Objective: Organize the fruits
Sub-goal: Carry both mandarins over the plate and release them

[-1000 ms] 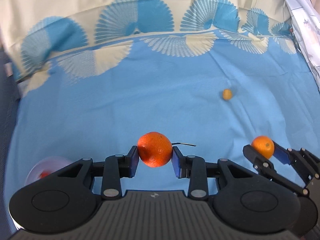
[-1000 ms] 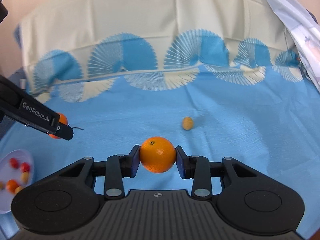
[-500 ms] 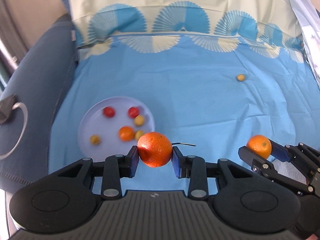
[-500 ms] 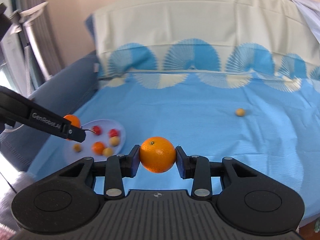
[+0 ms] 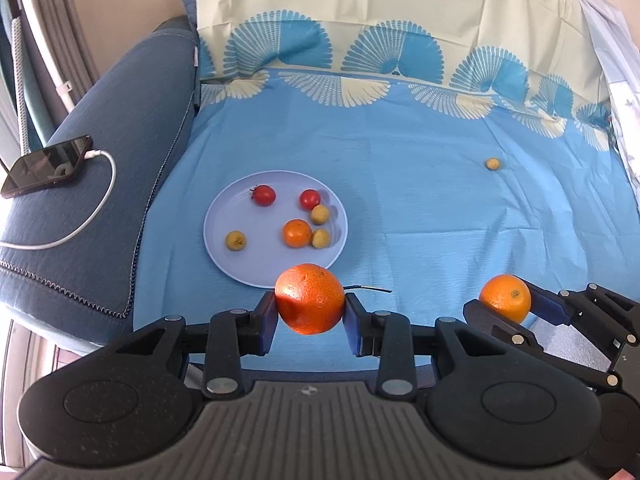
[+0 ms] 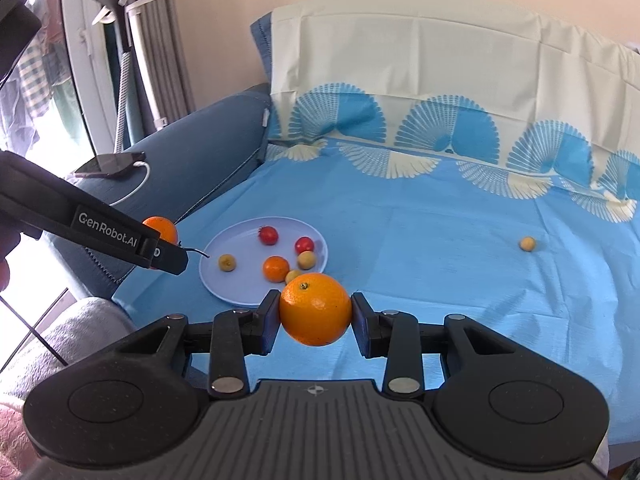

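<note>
My left gripper [image 5: 310, 312] is shut on a reddish orange tangerine [image 5: 309, 303], held above the near edge of a pale blue plate [image 5: 224, 224]. The plate holds two red tomatoes, a small orange and three yellow fruits. My right gripper [image 6: 315, 316] is shut on a bright orange [image 6: 315, 309], held near the plate's front right; the plate also shows in the right wrist view [image 6: 244, 292]. The right gripper with its orange [image 5: 506, 298] also appears in the left wrist view. One small yellow fruit [image 5: 492, 163] lies alone on the blue cloth, far right.
A blue sofa arm [image 5: 108, 152] at the left carries a phone [image 5: 46, 166] on a white cable. Cream and blue patterned cloth [image 5: 400, 184] covers the seat and backrest. A lamp stand and curtains [image 6: 120, 40] stand at the far left.
Both grippers have swung left with their fruits. The plate has come fully into view and sits closer to centre; the sofa arm and phone have appeared.
</note>
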